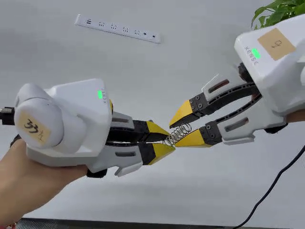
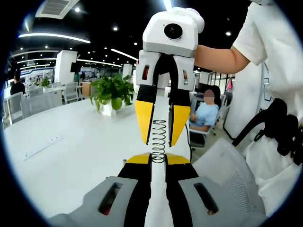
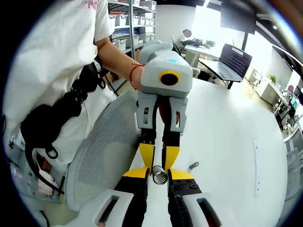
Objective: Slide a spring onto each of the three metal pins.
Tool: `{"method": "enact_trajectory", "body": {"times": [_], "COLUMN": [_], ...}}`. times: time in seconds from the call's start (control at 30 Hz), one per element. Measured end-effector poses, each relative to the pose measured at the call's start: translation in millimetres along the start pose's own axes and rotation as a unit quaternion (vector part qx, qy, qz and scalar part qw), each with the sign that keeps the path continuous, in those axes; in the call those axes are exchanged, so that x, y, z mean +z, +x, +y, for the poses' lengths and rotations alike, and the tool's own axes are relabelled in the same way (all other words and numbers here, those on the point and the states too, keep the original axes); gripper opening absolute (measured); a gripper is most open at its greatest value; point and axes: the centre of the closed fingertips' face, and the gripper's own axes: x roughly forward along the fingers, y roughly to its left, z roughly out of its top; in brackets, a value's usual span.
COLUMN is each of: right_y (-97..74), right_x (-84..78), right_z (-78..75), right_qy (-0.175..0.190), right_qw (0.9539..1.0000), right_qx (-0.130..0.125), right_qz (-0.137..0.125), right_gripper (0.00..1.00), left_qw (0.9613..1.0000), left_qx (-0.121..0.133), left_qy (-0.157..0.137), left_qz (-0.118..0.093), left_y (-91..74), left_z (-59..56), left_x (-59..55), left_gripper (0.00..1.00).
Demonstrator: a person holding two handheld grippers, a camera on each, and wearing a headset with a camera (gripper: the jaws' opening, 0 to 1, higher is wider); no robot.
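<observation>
You held the left tongs [image 1: 167, 143] low on the left and the right tongs [image 1: 173, 135] higher on the right, tips nose to nose above the white table [image 1: 143, 71]; the spring [image 1: 178, 134] hung between them in the air, tilted up toward the right; the left tongs were narrowed onto its lower end; the right tongs stood a little apart, one jaw on each side of its upper end, and I cannot tell whether they pinched it; in the right gripper view a small metal piece [image 3: 193, 165] lay on the table, well apart from the spring; a power strip [image 1: 117, 28] lay at the far side, a plant [image 1: 279, 12] at the far right, and a black cable [image 1: 276, 186] crossed the near right.
</observation>
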Motion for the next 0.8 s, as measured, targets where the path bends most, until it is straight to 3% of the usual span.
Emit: {"method": "enact_trajectory", "body": {"times": [0.5,0.8], "right_y": [1.1,1.9], "right_x": [-5.1,-7.8], "right_z": [0.6,2.7], "right_qy": [-0.005,-0.013], "right_qw": [0.9999,0.9993], "right_qx": [0.011,0.023], "right_qz": [0.009,0.027], "right_gripper": [0.07,0.07], "left_qw": [1.0,1.0], "left_qx": [-0.002,-0.005], "left_qy": [0.003,0.005], "left_qz": [0.002,0.005], "left_y": [0.1,0.9], "left_z": [-0.9,-1.9], "left_x": [-1.0,-2.7], "left_gripper": [0.06,0.06]}}
